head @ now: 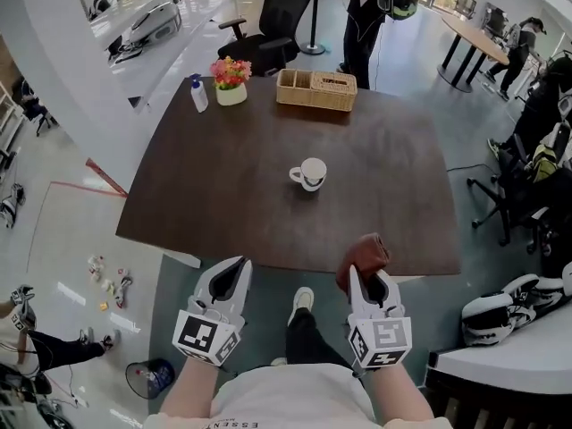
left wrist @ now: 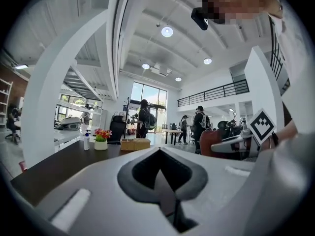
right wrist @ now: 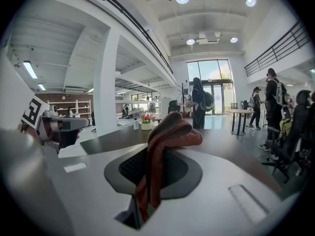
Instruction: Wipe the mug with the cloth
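Note:
A white mug [head: 310, 174] stands upright near the middle of the dark brown table [head: 214, 195], handle to the left. My right gripper [head: 367, 273] hovers just off the table's near edge, shut on a reddish-brown cloth [head: 363, 258] that bulges above its jaws; the right gripper view shows the cloth [right wrist: 162, 151] pinched and draped between them. My left gripper [head: 230, 273] is held level beside it, below the near edge, jaws closed together with nothing in them. Both grippers are well short of the mug.
At the table's far edge stand a wicker basket [head: 316, 89], a small pot of flowers [head: 231, 81] and a spray bottle [head: 198, 94]. Office chairs [head: 268, 27] and people stand beyond. A black chair [head: 518, 206] sits right of the table.

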`<state>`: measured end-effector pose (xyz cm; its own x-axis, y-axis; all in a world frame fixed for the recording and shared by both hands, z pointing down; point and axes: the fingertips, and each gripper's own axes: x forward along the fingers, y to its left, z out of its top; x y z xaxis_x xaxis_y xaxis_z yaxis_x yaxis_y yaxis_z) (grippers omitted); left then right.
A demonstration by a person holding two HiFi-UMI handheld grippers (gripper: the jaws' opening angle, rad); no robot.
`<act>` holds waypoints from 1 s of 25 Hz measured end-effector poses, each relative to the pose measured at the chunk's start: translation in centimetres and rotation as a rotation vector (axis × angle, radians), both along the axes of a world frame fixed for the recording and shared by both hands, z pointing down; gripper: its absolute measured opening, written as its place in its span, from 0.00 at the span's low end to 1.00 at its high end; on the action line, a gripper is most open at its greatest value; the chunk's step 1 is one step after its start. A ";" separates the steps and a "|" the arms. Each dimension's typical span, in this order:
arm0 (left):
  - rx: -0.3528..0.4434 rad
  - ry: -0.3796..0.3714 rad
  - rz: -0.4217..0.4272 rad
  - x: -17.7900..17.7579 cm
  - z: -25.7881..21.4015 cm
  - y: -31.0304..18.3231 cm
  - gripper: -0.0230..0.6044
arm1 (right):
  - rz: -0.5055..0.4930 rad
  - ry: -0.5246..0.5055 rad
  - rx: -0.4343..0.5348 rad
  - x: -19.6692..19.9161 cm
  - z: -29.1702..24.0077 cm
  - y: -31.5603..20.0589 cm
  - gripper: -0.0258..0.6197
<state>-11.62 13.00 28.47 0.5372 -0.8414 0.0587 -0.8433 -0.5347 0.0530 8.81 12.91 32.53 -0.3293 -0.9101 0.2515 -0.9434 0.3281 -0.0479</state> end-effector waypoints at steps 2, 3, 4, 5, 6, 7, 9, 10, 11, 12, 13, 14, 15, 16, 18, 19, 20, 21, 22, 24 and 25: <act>-0.007 -0.010 0.005 0.9 0.6 -3.5 0.04 | -0.003 0.000 -0.014 1.0 0.4 -3.7 0.17; -0.012 -0.015 0.011 1.5 0.8 -5.2 0.04 | -0.003 -0.005 -0.023 1.6 0.6 -5.5 0.17; -0.017 -0.022 0.017 2.1 0.9 -6.8 0.04 | -0.003 -0.012 -0.031 2.1 0.7 -7.2 0.17; -0.020 -0.032 0.022 2.7 1.1 -8.4 0.04 | -0.005 -0.018 -0.039 2.6 0.8 -8.9 0.17; -0.021 -0.044 0.026 3.2 1.2 -10.0 0.04 | -0.010 -0.022 -0.046 2.9 0.9 -10.4 0.17; -0.022 -0.060 0.026 3.6 1.5 -11.4 0.04 | -0.018 -0.022 -0.052 3.0 1.0 -11.8 0.17; -0.021 -0.093 0.022 4.3 1.8 -14.0 0.04 | -0.035 -0.016 -0.065 3.2 1.3 -14.4 0.17; -0.021 -0.100 0.024 4.6 1.8 -15.2 0.04 | -0.042 -0.012 -0.071 3.3 1.5 -15.6 0.17; -0.023 -0.095 0.030 4.8 1.9 -16.3 0.04 | -0.047 -0.008 -0.076 3.4 1.6 -16.9 0.17; -0.029 -0.079 0.043 5.1 2.0 -17.3 0.04 | -0.051 -0.007 -0.080 3.4 1.8 -18.1 0.17; -0.040 -0.056 0.063 5.3 2.3 -18.2 0.04 | -0.054 -0.006 -0.086 3.3 2.1 -19.1 0.17; -0.056 -0.033 0.085 5.5 2.7 -19.1 0.04 | -0.058 -0.005 -0.093 3.2 2.4 -20.0 0.17; -0.073 -0.014 0.103 5.6 3.1 -19.8 0.04 | -0.063 -0.004 -0.103 3.1 2.7 -20.8 0.17; -0.088 -0.001 0.114 5.7 3.6 -20.5 0.04 | -0.069 -0.002 -0.115 2.9 3.1 -21.3 0.17; -0.110 0.009 0.125 5.5 4.8 -21.8 0.04 | -0.082 0.008 -0.143 2.6 4.1 -22.3 0.17; -0.119 0.008 0.135 5.4 5.5 -22.5 0.04 | -0.087 0.013 -0.159 2.5 4.7 -22.8 0.17; -0.125 0.001 0.148 5.3 6.3 -23.3 0.04 | -0.090 0.017 -0.175 2.4 5.4 -23.4 0.17; -0.128 -0.014 0.161 5.2 7.2 -24.1 0.04 | -0.092 0.019 -0.191 2.3 6.1 -24.0 0.17; -0.132 -0.036 0.171 5.1 8.1 -24.9 0.04 | -0.096 0.021 -0.210 2.1 6.8 -24.5 0.17; -0.148 -0.082 0.185 4.9 9.9 -26.1 0.04 | -0.112 0.022 -0.256 1.6 8.2 -25.0 0.17; -0.160 -0.100 0.194 4.9 10.7 -26.6 0.04 | -0.127 0.022 -0.283 1.3 8.9 -24.9 0.17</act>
<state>-6.70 -13.56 39.16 0.6727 -0.6987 0.2435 -0.7309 -0.6786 0.0720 10.10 -12.03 41.46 -0.4273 -0.7548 0.4977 -0.8977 0.4197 -0.1343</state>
